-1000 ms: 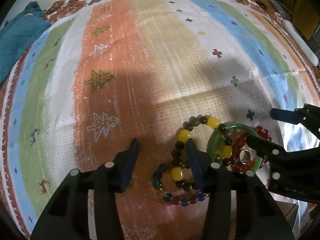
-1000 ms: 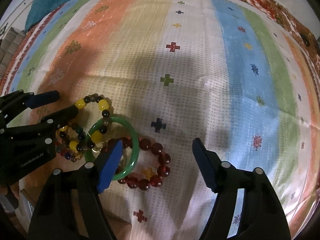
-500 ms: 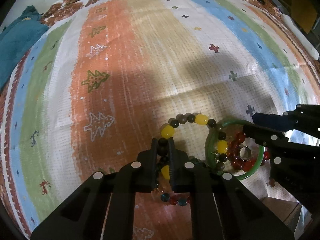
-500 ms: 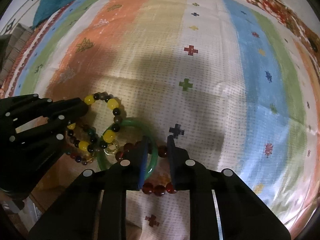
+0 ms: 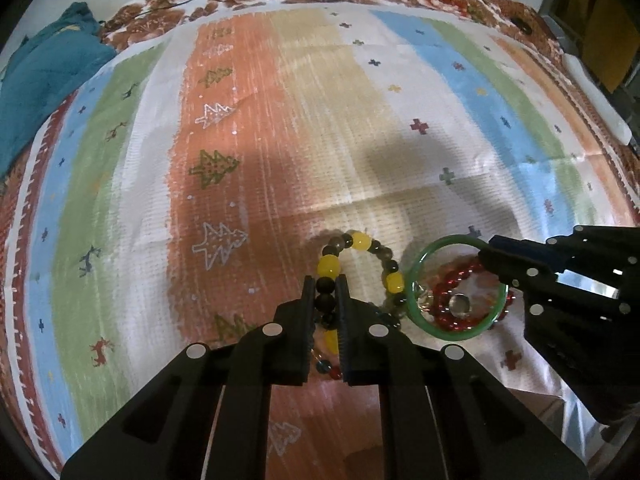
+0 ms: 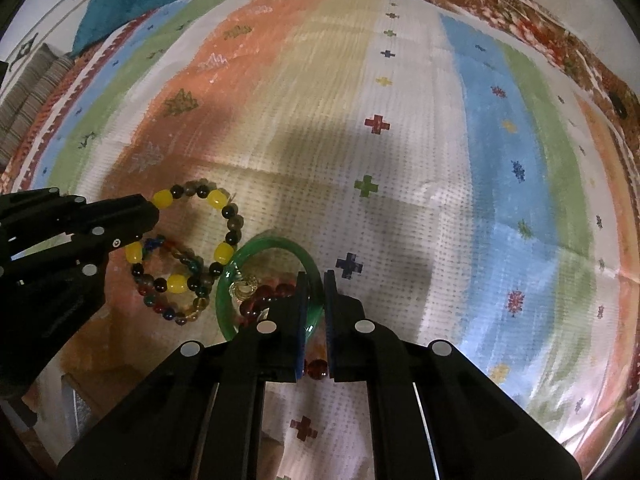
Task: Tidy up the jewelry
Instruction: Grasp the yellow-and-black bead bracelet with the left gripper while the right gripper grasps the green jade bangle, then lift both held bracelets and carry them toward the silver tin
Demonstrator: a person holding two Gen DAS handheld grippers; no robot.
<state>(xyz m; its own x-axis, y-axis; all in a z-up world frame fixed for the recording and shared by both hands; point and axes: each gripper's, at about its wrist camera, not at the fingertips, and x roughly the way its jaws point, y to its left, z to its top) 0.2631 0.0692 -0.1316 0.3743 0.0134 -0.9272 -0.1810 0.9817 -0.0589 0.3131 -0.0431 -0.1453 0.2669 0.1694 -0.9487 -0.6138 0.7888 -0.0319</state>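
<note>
Grippers on bracelet, bangle

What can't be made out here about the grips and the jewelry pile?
- Left wrist view: the near arc of the yellow-bead bracelet is hidden behind the left hand-held gripper.
- Right wrist view: the right hand-held gripper covers part of the green bangle and the red bead bracelet.
- Small ring: too small for detail.

- A striped cloth is spread over the surface.
- A yellow-and-dark bead bracelet, a green bangle and red beads are seen close together on it.
- A teal cloth is bunched at its far left edge.
</note>
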